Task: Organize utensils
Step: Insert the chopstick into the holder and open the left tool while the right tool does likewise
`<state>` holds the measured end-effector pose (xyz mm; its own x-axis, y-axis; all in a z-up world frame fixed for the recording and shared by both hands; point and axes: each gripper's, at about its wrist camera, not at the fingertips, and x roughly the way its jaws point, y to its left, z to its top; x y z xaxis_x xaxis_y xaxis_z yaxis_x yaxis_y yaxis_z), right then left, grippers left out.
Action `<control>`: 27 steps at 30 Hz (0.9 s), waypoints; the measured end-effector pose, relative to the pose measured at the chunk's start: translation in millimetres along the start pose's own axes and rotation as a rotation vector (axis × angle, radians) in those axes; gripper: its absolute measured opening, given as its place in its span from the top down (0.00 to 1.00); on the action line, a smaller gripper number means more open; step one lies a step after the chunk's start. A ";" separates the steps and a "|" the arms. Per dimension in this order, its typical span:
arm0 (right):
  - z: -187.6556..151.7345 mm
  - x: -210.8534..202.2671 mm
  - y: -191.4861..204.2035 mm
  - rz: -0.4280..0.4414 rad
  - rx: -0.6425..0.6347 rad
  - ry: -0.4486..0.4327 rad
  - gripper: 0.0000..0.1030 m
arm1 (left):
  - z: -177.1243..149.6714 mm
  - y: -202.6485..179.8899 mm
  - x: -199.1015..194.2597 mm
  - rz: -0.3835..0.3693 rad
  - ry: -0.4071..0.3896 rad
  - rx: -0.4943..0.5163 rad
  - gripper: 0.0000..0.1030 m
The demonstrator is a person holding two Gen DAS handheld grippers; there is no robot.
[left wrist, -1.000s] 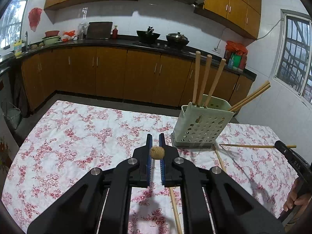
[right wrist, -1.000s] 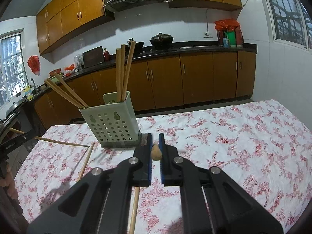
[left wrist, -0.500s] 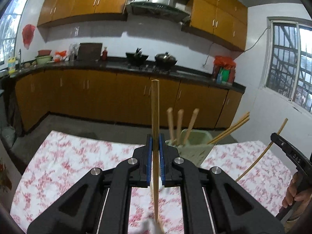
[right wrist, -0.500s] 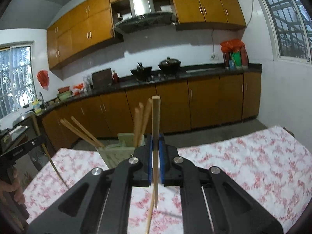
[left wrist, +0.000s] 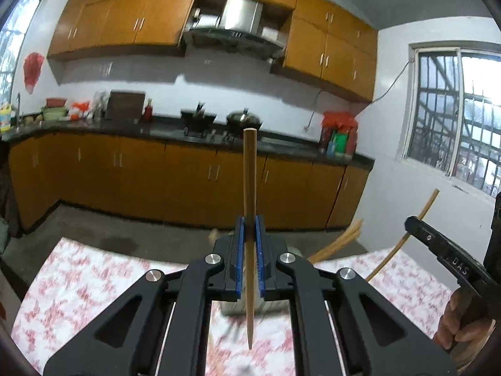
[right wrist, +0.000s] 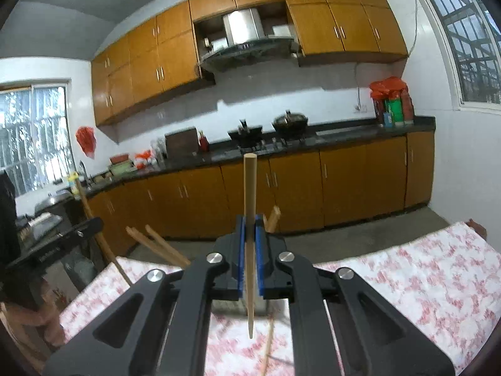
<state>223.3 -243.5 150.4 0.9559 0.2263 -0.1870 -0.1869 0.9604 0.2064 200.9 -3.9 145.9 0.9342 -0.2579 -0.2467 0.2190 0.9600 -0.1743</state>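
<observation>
Pinching chopstick (left wrist: 249, 188) upright between blue pads, left gripper (left wrist: 249, 244) hanging above floral tablecloth (left wrist: 84, 285). Clamping second chopstick (right wrist: 249, 194) likewise, right gripper (right wrist: 249, 244) pointing tapered tip down, blunt end rising past pads (right wrist: 240, 250).

1. A white tablecloth with a red floral print (left wrist: 78, 282) covers the table at six o'clock.
2. Orange-brown base cabinets (left wrist: 141, 175) line the far wall under a dark countertop (left wrist: 162, 133).
3. A wok (right wrist: 244, 133) and a lidded pot (right wrist: 289, 120) sit at twelve o'clock under a steel range hood (right wrist: 247, 42).
4. Barred windows (left wrist: 454, 116) admit daylight at three o'clock.
5. Red bags (right wrist: 388, 89) stand at two o'clock.
</observation>
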 end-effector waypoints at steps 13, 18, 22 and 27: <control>37.2 55.7 6.7 -0.001 0.052 -0.115 0.92 | 33.3 -27.4 46.5 0.073 -0.282 0.007 0.93; 21.1 80.0 2.3 -0.017 0.053 -0.074 0.92 | 14.9 -24.7 66.4 0.098 -0.259 0.001 0.93; 6.2 92.0 2.9 -0.019 0.039 -0.030 0.92 | -6.8 -19.5 75.9 0.101 -0.198 0.003 0.93; -3.9 92.4 2.2 -0.009 0.045 0.000 0.90 | -16.5 -11.1 72.2 0.099 -0.145 -0.013 0.92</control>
<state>310.3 -219.9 129.8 0.9577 0.2172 -0.1889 -0.1677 0.9543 0.2472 261.2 -35.0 114.3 0.9821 -0.1426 -0.1233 0.1210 0.9783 -0.1681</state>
